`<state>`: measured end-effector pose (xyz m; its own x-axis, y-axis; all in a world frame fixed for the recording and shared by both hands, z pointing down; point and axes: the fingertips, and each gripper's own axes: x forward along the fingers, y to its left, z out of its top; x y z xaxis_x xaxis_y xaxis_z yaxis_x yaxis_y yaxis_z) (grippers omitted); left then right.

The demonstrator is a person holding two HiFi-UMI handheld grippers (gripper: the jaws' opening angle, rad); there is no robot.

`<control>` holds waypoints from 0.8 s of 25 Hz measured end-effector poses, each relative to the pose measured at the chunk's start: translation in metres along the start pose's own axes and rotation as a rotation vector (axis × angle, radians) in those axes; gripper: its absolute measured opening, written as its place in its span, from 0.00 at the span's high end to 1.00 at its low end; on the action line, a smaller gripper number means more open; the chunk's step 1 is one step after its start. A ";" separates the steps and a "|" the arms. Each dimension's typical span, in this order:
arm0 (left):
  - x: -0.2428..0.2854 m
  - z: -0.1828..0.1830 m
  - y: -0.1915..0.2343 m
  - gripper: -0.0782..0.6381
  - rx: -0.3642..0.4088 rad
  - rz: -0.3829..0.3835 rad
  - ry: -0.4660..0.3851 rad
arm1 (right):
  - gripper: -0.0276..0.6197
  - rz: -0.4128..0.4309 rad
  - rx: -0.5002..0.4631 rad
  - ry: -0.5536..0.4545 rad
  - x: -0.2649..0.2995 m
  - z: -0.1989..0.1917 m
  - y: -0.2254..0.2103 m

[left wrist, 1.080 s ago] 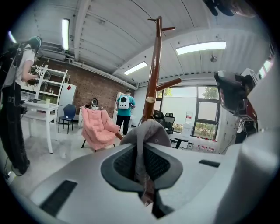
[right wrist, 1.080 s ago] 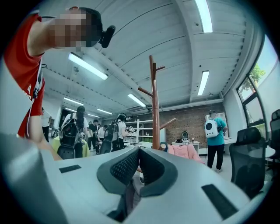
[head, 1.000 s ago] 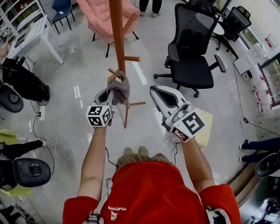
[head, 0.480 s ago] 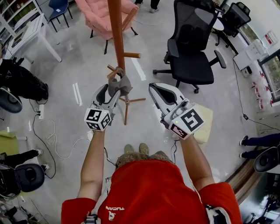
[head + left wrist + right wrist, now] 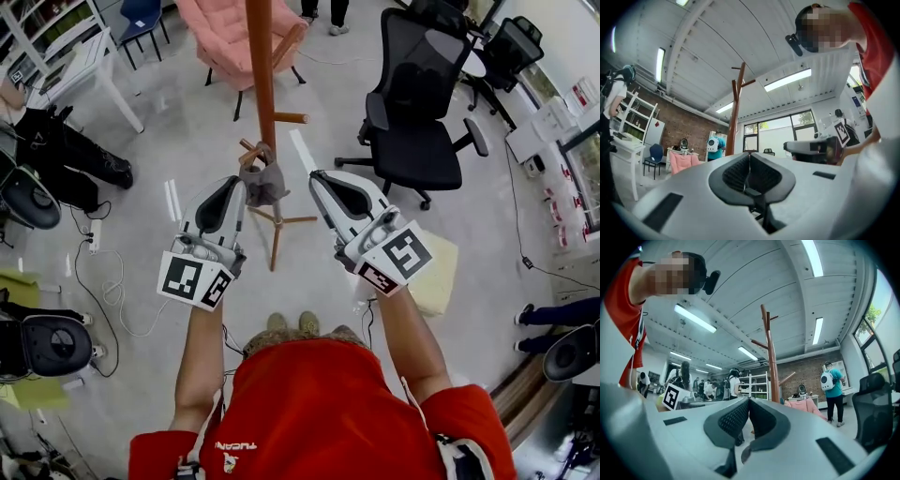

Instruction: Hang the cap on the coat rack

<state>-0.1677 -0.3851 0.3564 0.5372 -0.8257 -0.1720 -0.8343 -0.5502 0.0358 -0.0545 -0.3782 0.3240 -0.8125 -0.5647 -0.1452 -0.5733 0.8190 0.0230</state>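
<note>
Head view shows the gray cap (image 5: 266, 182) hanging on a low peg of the brown coat rack (image 5: 260, 75), with the left gripper (image 5: 232, 187) just to its left and the right gripper (image 5: 319, 180) near its right, both with jaws pressed together and holding nothing.

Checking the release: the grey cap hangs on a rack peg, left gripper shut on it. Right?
No: the cap does hang on the peg, but the left gripper is shut on nothing, as the left gripper view shows.

The cap (image 5: 265, 183) is grey, the coat rack (image 5: 260, 66) reddish-brown.
</note>
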 end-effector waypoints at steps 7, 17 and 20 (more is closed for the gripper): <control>-0.014 0.064 -0.043 0.88 0.021 -0.096 -0.091 | 0.92 0.048 0.011 -0.080 -0.008 0.028 0.024; -0.019 0.083 -0.072 0.88 0.097 -0.140 -0.082 | 0.92 0.073 0.002 -0.130 -0.018 0.046 0.046; -0.019 0.080 -0.074 0.88 0.084 -0.142 -0.076 | 0.92 0.074 -0.001 -0.125 -0.020 0.046 0.046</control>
<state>-0.1261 -0.3189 0.2781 0.6423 -0.7268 -0.2433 -0.7596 -0.6459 -0.0762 -0.0596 -0.3247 0.2822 -0.8330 -0.4854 -0.2655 -0.5123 0.8579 0.0390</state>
